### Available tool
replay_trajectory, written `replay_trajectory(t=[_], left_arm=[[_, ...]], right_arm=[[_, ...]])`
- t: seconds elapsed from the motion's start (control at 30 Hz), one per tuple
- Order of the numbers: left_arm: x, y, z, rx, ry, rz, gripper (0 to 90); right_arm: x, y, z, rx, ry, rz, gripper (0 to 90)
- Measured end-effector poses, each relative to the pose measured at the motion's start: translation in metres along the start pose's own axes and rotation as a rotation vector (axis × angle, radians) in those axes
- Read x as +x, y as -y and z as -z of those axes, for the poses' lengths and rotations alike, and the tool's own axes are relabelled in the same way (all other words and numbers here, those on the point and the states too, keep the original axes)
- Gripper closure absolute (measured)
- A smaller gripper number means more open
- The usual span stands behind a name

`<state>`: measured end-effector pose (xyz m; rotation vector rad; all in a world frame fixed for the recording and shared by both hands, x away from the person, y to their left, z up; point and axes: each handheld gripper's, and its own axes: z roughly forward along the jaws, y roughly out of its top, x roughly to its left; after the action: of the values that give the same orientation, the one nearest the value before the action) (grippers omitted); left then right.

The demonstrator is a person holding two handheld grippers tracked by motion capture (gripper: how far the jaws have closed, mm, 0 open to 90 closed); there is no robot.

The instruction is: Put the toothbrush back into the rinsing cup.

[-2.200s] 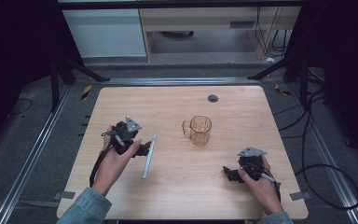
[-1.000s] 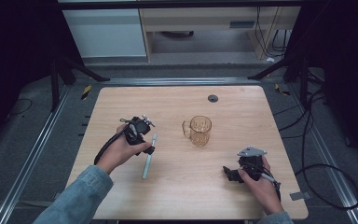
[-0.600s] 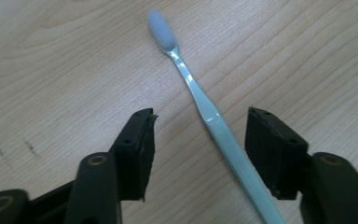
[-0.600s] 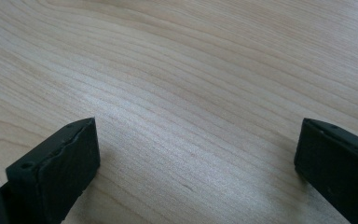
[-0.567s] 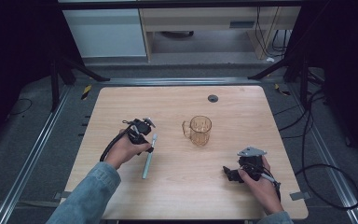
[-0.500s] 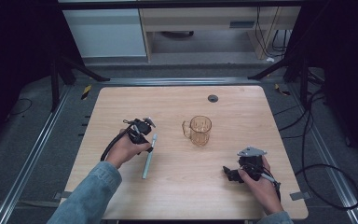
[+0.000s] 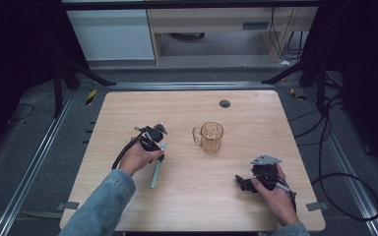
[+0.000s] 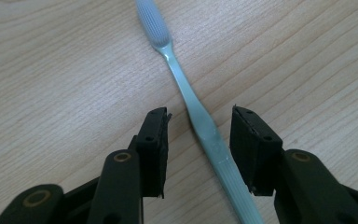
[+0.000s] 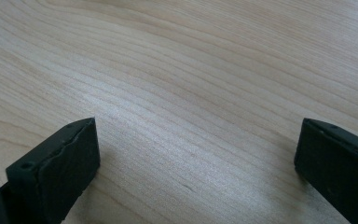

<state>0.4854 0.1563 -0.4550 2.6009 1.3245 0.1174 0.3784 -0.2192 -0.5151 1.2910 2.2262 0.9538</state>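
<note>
Left gripper [image 8: 199, 140], jaws spread, straddles the handle of a pale toothbrush [image 8: 193, 109] lying flat on the bench [image 7: 256, 113], neither jaw touching it. Right gripper [image 9: 196, 158], jaws wide apart, over bare wood.

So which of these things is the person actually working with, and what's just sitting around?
In use, it seems:
- toothbrush, lying between the open left gripper jaws
- mug, the likely place for it

Just there:
- right gripper, open over bare table
- dark round hole in the table
</note>
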Motion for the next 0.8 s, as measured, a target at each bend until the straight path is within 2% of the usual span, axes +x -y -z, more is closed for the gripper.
replay_trajectory(t=[0.33,0.63,0.8], left_arm=[[-0.001,-0.002,-0.007,0.021,-0.006,0.001,55.7],[0.0,-0.003,-0.011,0.026,-0.02,-0.008,63.3],[0.001,-0.004,-0.011,0.028,-0.024,-0.027,68.5]], right_arm=[[0.0,0.0,0.0,-0.001,0.003,0.006,0.4],[0.0,0.0,0.0,-0.001,0.003,0.006,0.4],[0.0,0.0,0.0,0.0,0.0,0.001,0.4]])
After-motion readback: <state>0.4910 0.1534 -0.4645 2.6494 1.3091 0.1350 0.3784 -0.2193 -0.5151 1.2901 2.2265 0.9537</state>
